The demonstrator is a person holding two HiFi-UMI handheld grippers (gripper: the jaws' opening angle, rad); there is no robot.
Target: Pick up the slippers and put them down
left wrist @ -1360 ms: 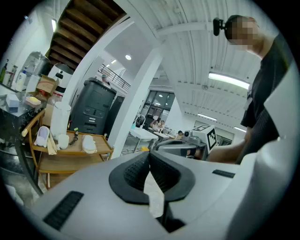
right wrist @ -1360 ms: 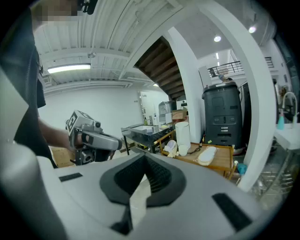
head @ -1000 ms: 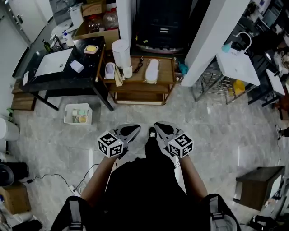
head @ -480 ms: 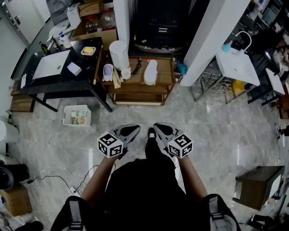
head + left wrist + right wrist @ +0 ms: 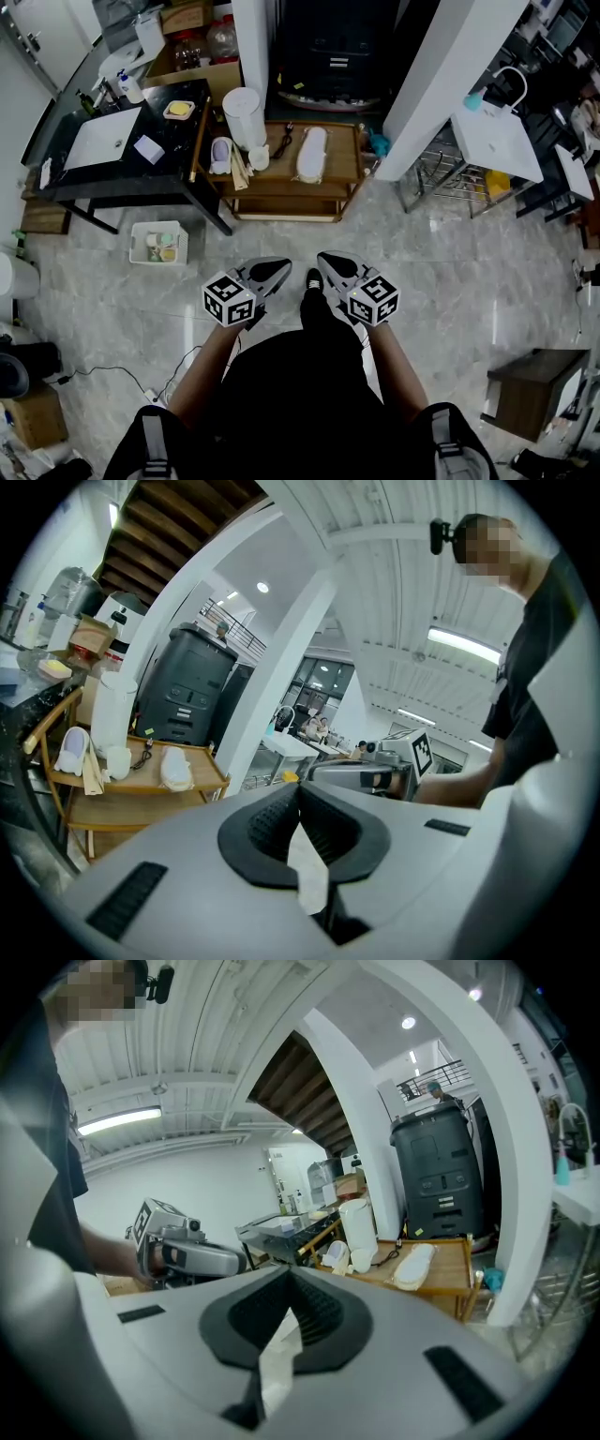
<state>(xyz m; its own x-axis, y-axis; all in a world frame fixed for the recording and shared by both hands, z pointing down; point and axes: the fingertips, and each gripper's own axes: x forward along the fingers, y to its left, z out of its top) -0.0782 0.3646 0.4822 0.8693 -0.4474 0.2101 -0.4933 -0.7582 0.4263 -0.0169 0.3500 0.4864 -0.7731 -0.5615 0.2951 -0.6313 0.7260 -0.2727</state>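
Observation:
Two white slippers lie on a low wooden table (image 5: pixel 342 159) ahead of me: a long one (image 5: pixel 312 153) at its middle and a smaller one (image 5: pixel 221 155) at its left end. My left gripper (image 5: pixel 272 272) and right gripper (image 5: pixel 328 265) hang side by side over the floor, well short of the table, both shut with nothing between the jaws. The left gripper view shows its shut tips (image 5: pixel 298 794), the table (image 5: pixel 131 794) and both slippers (image 5: pixel 175 768) (image 5: pixel 72 750). The right gripper view shows its shut tips (image 5: pixel 289 1279) and the long slipper (image 5: pixel 413 1266).
A white cylinder (image 5: pixel 244 114) and a cup stand on the wooden table's left part. A black table (image 5: pixel 103 141) stands to the left, a white bin (image 5: pixel 157 242) on the floor before it. A white pillar (image 5: pixel 441 84), a wire rack (image 5: pixel 450 178) and a dark stool (image 5: pixel 530 384) are on the right.
The person and both grippers have edged forward toward the wooden table; the floor and the bin have slid slightly in the view. Both sets of jaws stay shut.

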